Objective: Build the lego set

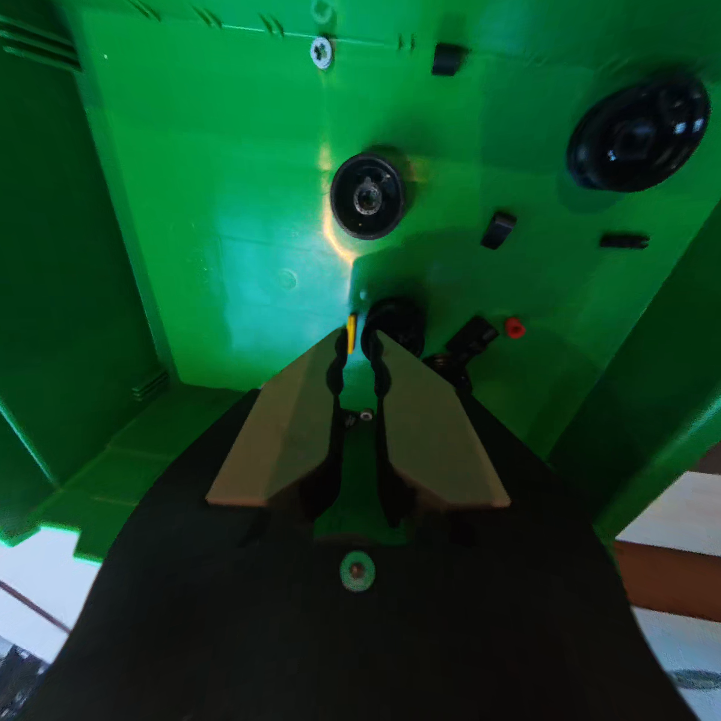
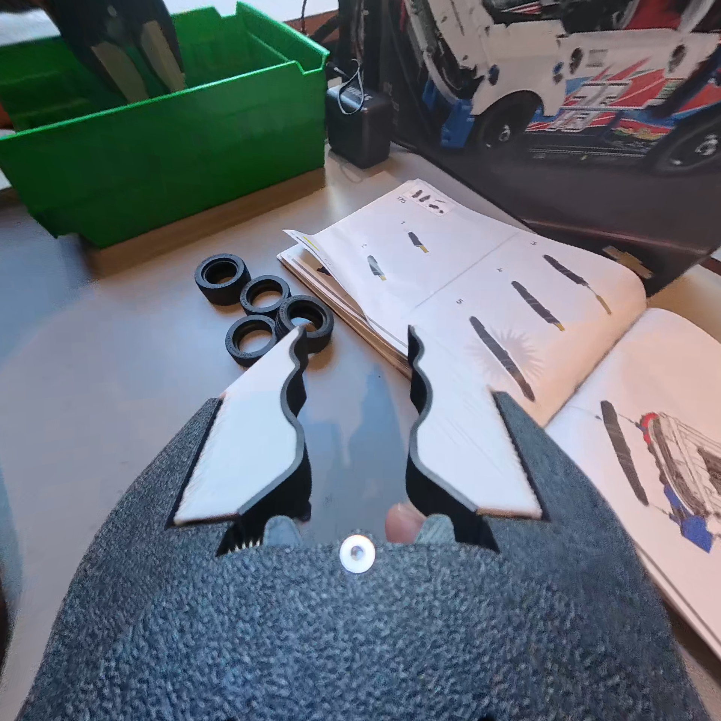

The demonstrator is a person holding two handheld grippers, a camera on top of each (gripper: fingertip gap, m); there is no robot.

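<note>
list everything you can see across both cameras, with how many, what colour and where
Bin: one, green, table's far left.
Wheel hubs: three, black, on bin floor.
Small pieces: several black, one red, one yellow, bin floor.
Tyres: four, black, on table before bin.
Instruction booklet: one, white, open, right of tyres.
Set box: one, dark, behind booklet.
Left hand-held gripper: in bin, narrowly open.
Right hand-held gripper: above table, open, empty.
</note>
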